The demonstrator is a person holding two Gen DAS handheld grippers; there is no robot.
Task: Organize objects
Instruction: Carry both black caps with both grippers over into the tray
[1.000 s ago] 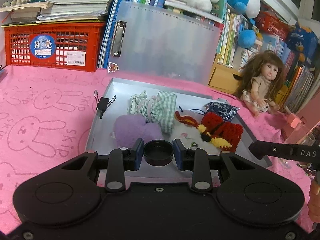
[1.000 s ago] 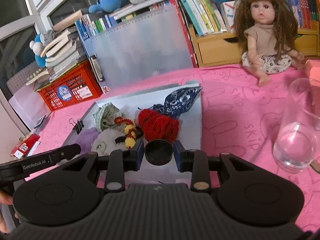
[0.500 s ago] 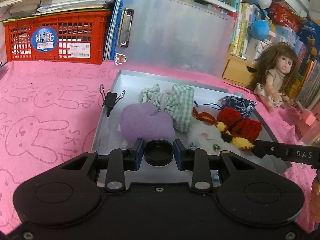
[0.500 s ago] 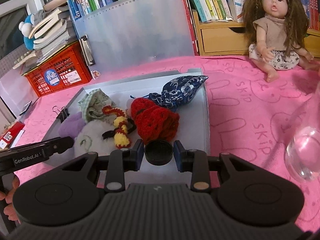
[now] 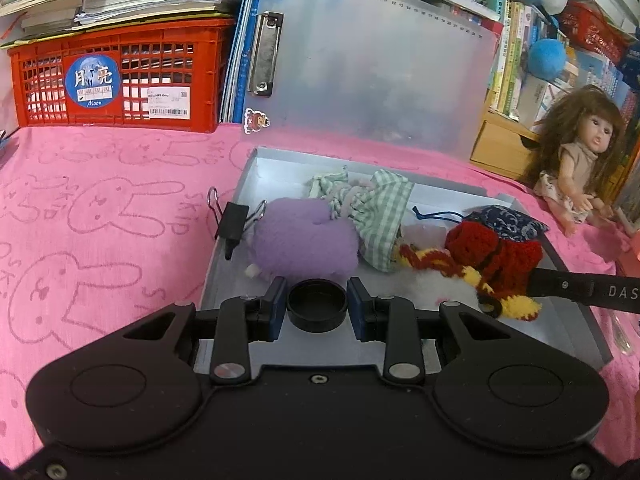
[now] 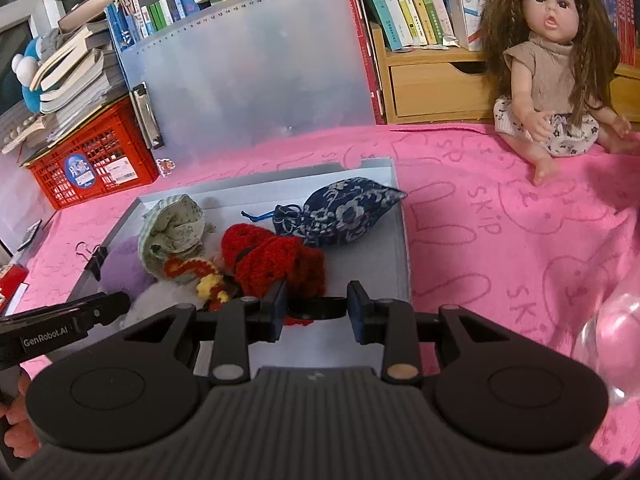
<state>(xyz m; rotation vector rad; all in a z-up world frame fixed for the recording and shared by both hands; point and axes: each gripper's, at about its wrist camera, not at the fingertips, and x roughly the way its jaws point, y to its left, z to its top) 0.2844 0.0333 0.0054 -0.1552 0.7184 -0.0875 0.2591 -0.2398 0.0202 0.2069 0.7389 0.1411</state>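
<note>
Left claw [image 5: 317,307] gapes before purple plush [image 5: 306,241] lying crosswise in tray [image 5: 224,264].

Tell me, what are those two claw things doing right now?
Left gripper open, empty, above purple plush. Right gripper open, over red knitted toy. Everything lies crowded in the tray.

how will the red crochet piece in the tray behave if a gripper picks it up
The red crochet piece looks like soft, bunched yarn, so it will probably flop and sag rather than hold shape. Its yellow-striped strand would likely dangle. It seems light, and its open stitches should grip, not slip.
</note>
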